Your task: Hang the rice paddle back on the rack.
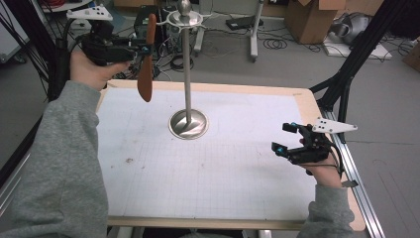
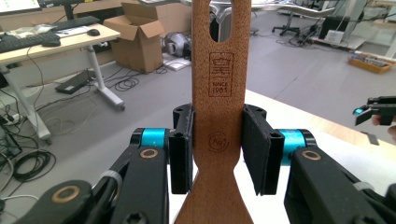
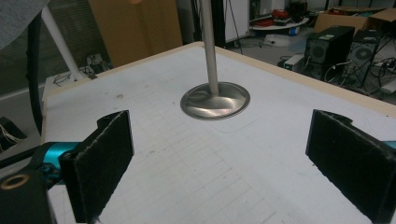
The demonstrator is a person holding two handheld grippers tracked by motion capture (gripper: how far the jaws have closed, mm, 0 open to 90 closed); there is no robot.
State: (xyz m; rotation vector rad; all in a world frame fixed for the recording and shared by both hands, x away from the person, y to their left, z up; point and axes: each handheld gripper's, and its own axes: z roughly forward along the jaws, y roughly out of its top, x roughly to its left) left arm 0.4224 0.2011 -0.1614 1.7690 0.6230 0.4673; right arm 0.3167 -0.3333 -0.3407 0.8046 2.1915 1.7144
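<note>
My table [image 1: 208,198] carries a white gridded mat, and on it, toward the far side, stands a steel utensil stand [image 1: 187,74] with a round dished base and hooks at the top. My left gripper [image 1: 143,49] is raised just beside that top, jaws clamped on the flat handle of a wooden spatula [image 1: 146,64], blade hanging down and the handle's slotted hole uppermost. My right gripper [image 1: 286,138] hovers low over the mat's right edge, jaws wide apart and empty, facing the stand's base. I judge I am at the hanging step: next I must carry the hole over a hook and lower before letting go.
</note>
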